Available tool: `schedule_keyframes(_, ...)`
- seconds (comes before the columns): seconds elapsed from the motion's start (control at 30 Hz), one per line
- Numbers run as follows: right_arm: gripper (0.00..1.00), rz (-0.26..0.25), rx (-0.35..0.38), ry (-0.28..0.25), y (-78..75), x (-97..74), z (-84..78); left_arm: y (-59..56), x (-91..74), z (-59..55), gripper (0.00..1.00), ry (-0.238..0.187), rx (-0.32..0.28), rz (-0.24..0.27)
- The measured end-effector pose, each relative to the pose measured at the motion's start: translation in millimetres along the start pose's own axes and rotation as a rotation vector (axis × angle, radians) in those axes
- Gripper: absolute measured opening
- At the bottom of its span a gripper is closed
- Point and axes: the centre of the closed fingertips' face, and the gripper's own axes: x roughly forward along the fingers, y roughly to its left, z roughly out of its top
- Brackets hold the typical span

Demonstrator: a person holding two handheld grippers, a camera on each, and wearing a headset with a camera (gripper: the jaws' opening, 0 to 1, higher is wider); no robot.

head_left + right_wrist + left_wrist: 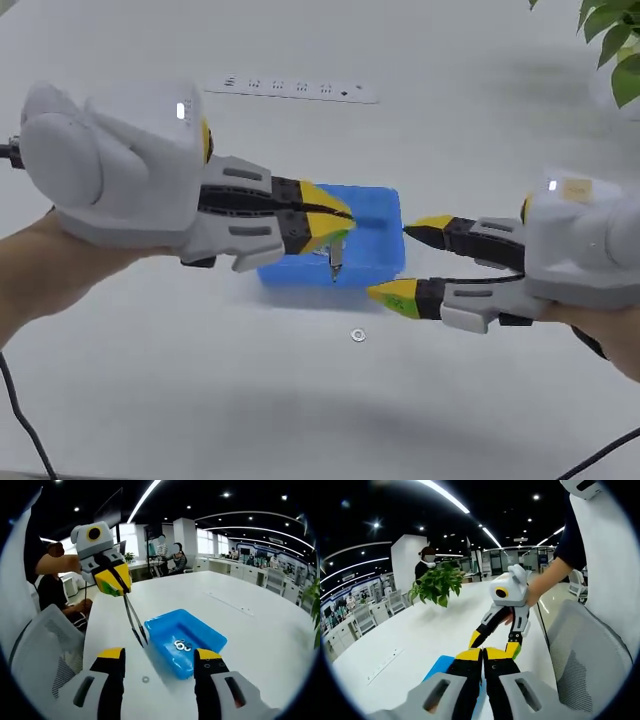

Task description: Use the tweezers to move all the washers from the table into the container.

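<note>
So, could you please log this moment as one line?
left gripper: shut on tweezers | right gripper: open | container: holds washers | table: one washer

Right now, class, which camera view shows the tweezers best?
The right gripper view: the tweezers hang full length from the shut jaws of the left gripper, tips beside the blue container. The head view shows a short metal tip below those jaws, over the container. In the left gripper view, its own shut jaws hide them.

Open-plan office: desk rows (252, 570), chairs (395, 601), strip lights (444, 495), ppl seated (178, 562).
</note>
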Motion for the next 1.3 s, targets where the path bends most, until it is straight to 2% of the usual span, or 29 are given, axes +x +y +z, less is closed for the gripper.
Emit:
schedule_keyframes(0.13, 0.65, -0.006, 0.005, 0.009, 1.6, -9.1, -7.8, -8.1, 4.5, -3.7, 0.05, 0.001, 0.007, -0.013)
schedule_keyframes(0.3, 0.7, -0.001, 0.022, 0.05, 3.7, -16.2, -21.9, -17.0, 10.2, -9.1, 0.05, 0.0, -0.002, -0.033)
schedule_keyframes(0.47, 0.75, 0.009, 0.043, 0.043, 7.0, -18.3, -29.1, -24.4, 13.5, -13.3, 0.05, -0.018, -0.024, -0.049)
schedule_keyframes(0.67, 0.81, 0.065, 0.067, 0.051, 21.8, -17.2, -39.6, -32.7, 24.3, -21.2, 0.05, -0.013, -0.026, -0.063)
schedule_keyframes(0.77, 0.84, 0.092, 0.062, 0.069, 29.0, -15.2, -46.8, -34.8, 28.6, -26.0, 0.05, -0.01, -0.037, -0.069)
schedule_keyframes(0.93, 0.87, 0.088, 0.063, 0.075, 30.9, -13.4, -51.1, -37.2, 30.8, -31.5, 0.05, 0.001, -0.042, -0.075)
schedule_keyframes(1.1, 0.92, 0.052, 0.087, 0.062, 26.4, -13.4, -54.4, -31.3, 34.8, -37.3, 0.05, 0.016, -0.042, -0.052)
schedule_keyframes(1.3, 0.98, 0.032, 0.13, 0.047, 26.9, -16.3, -59.7, -31.5, 41.6, -42.4, 0.05, 0.026, -0.055, -0.064)
